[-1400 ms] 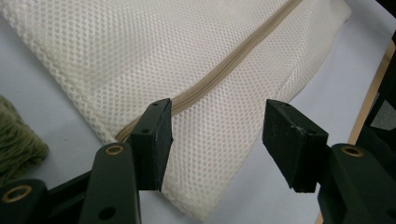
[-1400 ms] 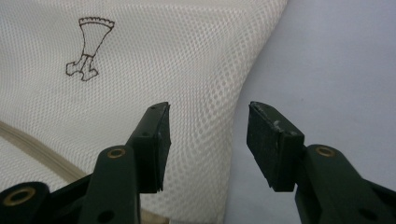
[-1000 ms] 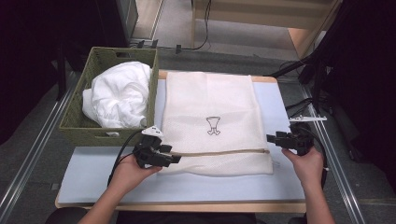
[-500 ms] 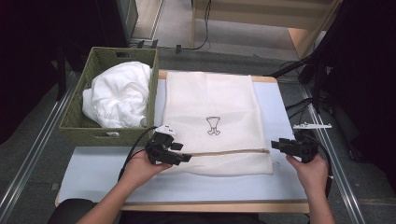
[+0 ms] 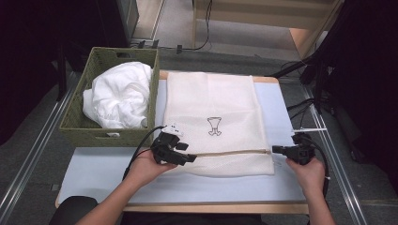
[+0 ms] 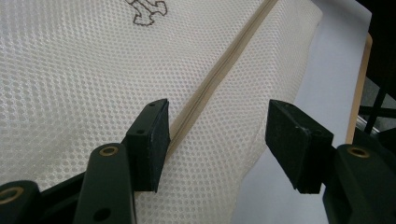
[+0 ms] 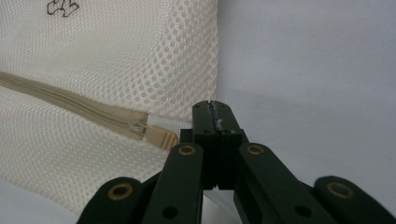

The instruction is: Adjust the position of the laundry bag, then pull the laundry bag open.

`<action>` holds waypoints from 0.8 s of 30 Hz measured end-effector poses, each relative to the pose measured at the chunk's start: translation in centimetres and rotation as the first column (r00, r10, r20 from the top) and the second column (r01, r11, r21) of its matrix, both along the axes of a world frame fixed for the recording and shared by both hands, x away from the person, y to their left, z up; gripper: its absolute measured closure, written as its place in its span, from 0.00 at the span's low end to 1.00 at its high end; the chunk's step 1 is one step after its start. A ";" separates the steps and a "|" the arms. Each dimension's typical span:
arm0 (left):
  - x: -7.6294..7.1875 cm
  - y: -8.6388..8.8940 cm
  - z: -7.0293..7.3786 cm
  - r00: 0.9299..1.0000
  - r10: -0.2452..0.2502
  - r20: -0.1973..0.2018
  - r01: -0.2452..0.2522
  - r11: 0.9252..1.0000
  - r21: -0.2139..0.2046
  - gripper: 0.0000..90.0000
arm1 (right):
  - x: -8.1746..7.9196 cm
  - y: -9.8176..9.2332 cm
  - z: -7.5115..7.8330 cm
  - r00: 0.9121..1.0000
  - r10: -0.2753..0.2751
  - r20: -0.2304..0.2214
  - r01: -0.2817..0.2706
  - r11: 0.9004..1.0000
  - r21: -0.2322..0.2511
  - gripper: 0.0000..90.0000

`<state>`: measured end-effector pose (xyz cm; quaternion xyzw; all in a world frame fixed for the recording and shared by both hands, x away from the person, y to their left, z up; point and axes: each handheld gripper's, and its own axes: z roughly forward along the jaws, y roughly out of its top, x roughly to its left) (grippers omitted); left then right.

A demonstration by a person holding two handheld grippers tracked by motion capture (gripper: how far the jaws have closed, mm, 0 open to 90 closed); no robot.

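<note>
A cream mesh laundry bag [image 5: 216, 117] with a small brown emblem lies flat on the pale blue table [image 5: 103, 173]. Its tan zipper [image 5: 230, 153] runs across near the front edge. My left gripper [image 5: 187, 158] rests at the bag's left end. It stands open [image 6: 217, 140], one pad beside the zipper [image 6: 219, 70] and the other over the bag's edge. My right gripper [image 5: 274, 150] sits at the zipper's right end. Its jaws have just been closing and now stand shut [image 7: 215, 114] next to the zipper's tan end tab [image 7: 161, 137]. A thin grey sliver shows in the seam; I cannot tell what it is.
A green woven basket [image 5: 108, 136] holding a bundled white cloth [image 5: 119, 96] stands at the table's left, close behind my left hand. Cables and dark equipment [image 5: 319, 70] sit off the right edge. Bare table lies in front of the bag.
The left gripper slid right onto the bag's left end. The right hand came down toward the front beside the zipper's end, and its jaws closed.
</note>
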<state>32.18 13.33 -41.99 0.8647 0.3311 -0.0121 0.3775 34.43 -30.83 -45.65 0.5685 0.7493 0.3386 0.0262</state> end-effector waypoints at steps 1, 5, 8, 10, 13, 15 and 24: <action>0.0 0.0 0.0 1.000 0.002 0.000 -0.002 1.000 0.001 0.46 | 0.1 0.1 0.0 1.000 0.007 -0.002 -0.007 1.000 0.003 1.00; 0.0 0.0 -0.1 1.000 0.005 -0.001 -0.005 1.000 0.001 0.46 | 0.3 0.5 -0.4 0.999 0.031 -0.011 -0.031 1.000 -0.002 1.00; 0.0 -0.1 -0.1 1.000 0.005 0.000 -0.005 1.000 0.004 0.46 | 0.3 0.6 -0.4 0.999 0.037 -0.011 -0.037 0.999 -0.002 1.00; 0.0 -0.1 -0.1 1.000 0.005 0.000 -0.005 1.000 0.005 0.46 | 0.3 0.5 -0.3 0.999 0.043 -0.012 -0.043 0.999 0.006 1.00; 0.1 -0.1 -0.1 1.000 0.004 0.000 -0.004 1.000 0.007 0.46 | 0.1 0.5 -0.2 0.999 0.048 -0.014 -0.048 0.999 0.013 1.00; 0.1 0.0 -0.2 1.000 0.005 0.000 -0.005 1.000 0.009 0.45 | 0.0 0.5 -0.1 0.998 0.054 -0.011 -0.054 0.998 0.013 1.00; 0.1 0.2 -0.1 1.000 0.009 0.005 -0.009 1.000 0.011 0.45 | -0.7 0.7 0.8 0.997 0.075 0.005 -0.076 0.996 0.053 1.00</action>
